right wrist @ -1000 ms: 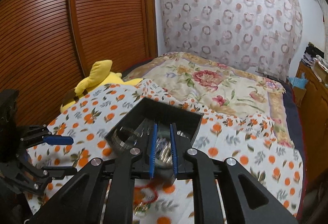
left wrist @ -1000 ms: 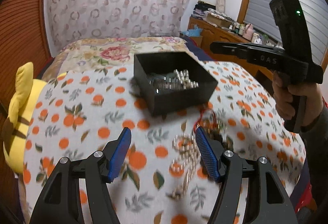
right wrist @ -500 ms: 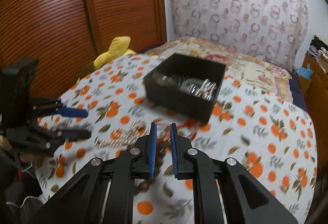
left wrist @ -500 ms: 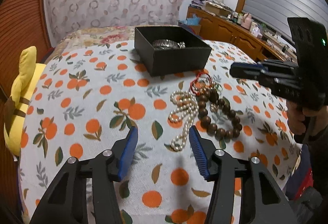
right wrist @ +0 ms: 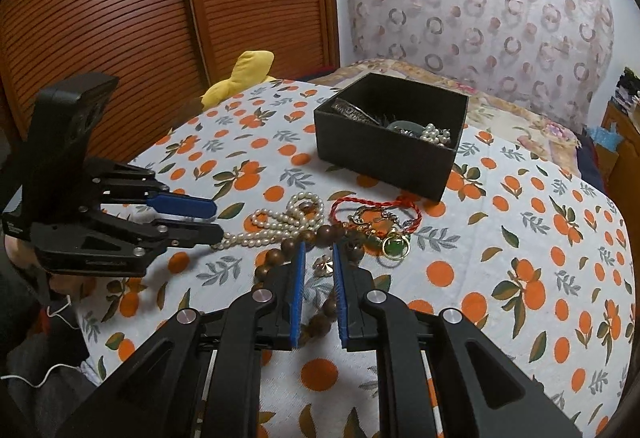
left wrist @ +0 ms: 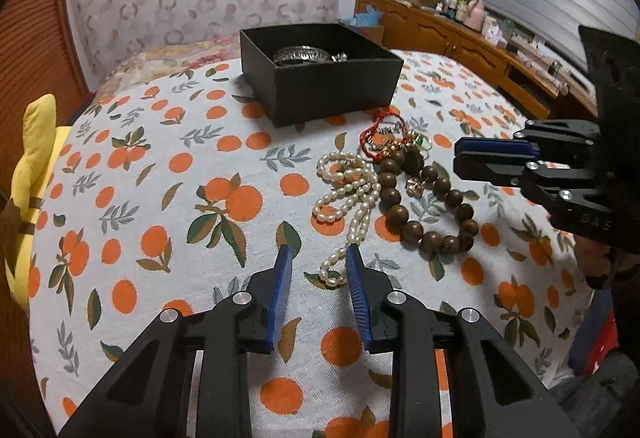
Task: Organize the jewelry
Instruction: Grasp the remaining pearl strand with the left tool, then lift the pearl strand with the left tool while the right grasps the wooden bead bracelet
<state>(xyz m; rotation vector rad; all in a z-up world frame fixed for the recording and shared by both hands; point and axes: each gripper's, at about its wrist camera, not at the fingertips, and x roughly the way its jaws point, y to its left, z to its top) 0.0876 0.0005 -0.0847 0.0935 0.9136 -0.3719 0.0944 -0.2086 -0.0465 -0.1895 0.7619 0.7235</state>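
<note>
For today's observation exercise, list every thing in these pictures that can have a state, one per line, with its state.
Black cardboard box: lidless, jewelry inside.
White pearl necklace: heaped on cloth, tail between left gripper's fingers.
Brown wooden bead bracelet: lying flat on cloth.
Red cord bracelet: loose beside box.
Green stone pendant: lying on cloth.
Left gripper: open, empty.
Right gripper: slightly open, empty.

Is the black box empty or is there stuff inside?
Not empty. The open black box holds a silver bangle, a green stone piece and small pearls.
</note>
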